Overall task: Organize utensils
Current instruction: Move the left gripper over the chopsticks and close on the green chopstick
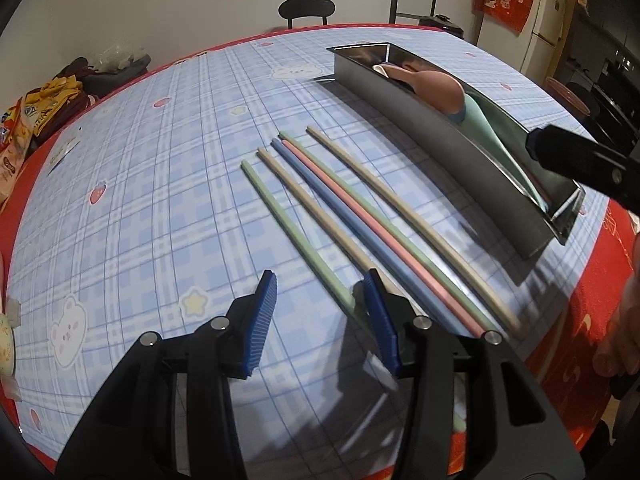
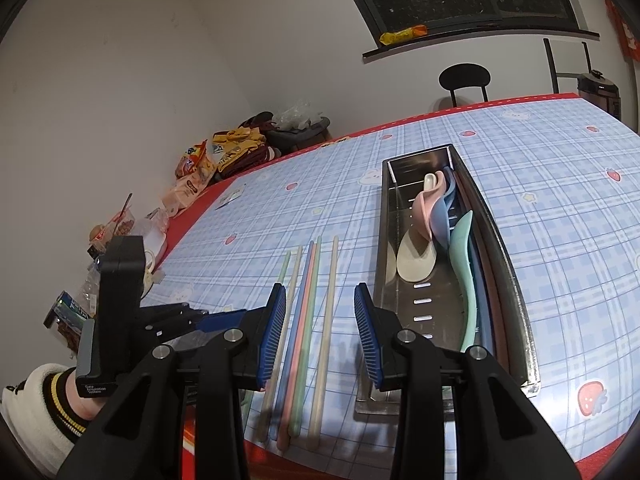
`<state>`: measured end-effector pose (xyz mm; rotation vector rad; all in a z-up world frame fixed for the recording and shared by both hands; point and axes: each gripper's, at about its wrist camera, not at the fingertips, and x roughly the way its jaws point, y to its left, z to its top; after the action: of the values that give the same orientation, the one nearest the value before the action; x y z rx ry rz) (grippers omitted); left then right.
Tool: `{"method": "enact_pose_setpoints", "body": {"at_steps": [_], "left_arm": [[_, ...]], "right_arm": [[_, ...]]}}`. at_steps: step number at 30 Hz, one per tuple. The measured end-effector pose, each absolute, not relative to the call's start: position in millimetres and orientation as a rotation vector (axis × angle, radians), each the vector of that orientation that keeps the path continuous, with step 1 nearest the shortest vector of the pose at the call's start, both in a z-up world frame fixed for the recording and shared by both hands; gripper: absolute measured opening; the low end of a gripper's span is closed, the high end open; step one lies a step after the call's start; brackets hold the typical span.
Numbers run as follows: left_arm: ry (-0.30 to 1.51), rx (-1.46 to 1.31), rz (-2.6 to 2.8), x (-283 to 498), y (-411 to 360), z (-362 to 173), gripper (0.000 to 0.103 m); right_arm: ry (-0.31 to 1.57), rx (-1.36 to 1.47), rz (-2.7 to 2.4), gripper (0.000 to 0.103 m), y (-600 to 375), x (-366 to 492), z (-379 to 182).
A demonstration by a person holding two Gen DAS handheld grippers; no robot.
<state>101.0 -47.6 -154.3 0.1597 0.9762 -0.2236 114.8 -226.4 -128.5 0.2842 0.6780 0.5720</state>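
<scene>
Left tool (image 1: 320,316): jaws partly apart with nothing gripped; it is tilted down over the near ends of the chopsticks. Its right pad sits over the green and beige sticks at the left of the row, and its left pad is over bare counter.
Right tool (image 2: 320,332): jaws partly apart and empty; the near parts of the chopsticks pass under and between its pads, and the tray's near end is at about 2 o'clock from it.
Chopsticks (image 1: 340,216): six lie loose and flat on the counter (image 1: 140,184), roughly parallel, running from the tools toward 11 o'clock in the left wrist view. They are green, beige, blue, pink, green and beige.
Tray (image 1: 440,148): a long metal tray just beside the chopsticks, at 1 o'clock from the left tool, lying along the same direction.
Spoons (image 2: 436,216): cream, pink, blue and green ones piled inside the tray.
Far edge: snack bags (image 2: 192,172) at 10 o'clock and a black chair (image 1: 303,10) at 12 o'clock beyond the counter.
</scene>
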Motion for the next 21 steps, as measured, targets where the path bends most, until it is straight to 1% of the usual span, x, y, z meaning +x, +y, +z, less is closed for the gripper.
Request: {"method": "enact_pose_setpoints", "body": {"at_steps": [1,3,5,6,8,10,18,19,20,21], "left_arm": [[0.976,0.159,-0.223,102,-47,-154,0.047],[0.976,0.157,-0.223,104,-43,-154,0.042],[0.972,0.152,-0.209,103,-37,-154,0.026],[0.972,0.147,-0.202,103,-32,-153,0.021],[0.973,0.125,-0.202,101,-20,-154,0.015],[0.975,0.106,-0.2,100,-9,-154,0.011],[0.958,0.057,-0.173,92,32,-154,0.011],[0.953,0.061,-0.17,91,35,-154,0.011],[0.949,0.068,-0.165,90,39,-154,0.011],[0.942,0.078,-0.158,88,41,-155,0.011]], "right_arm": [[0.681,0.28,0.576,0.035,-226,114,-129],[0.683,0.271,0.58,0.035,-225,113,-130],[0.688,0.266,0.577,0.035,-225,113,-131],[0.691,0.266,0.576,0.035,-224,113,-131],[0.695,0.264,0.579,0.035,-223,113,-132],[0.703,0.252,0.607,0.035,-216,113,-132],[0.747,0.057,0.671,0.035,-163,111,-138],[0.758,0.043,0.67,0.033,-158,112,-140],[0.773,0.033,0.663,0.028,-151,114,-143],[0.784,0.023,0.657,0.021,-147,115,-145]]}}
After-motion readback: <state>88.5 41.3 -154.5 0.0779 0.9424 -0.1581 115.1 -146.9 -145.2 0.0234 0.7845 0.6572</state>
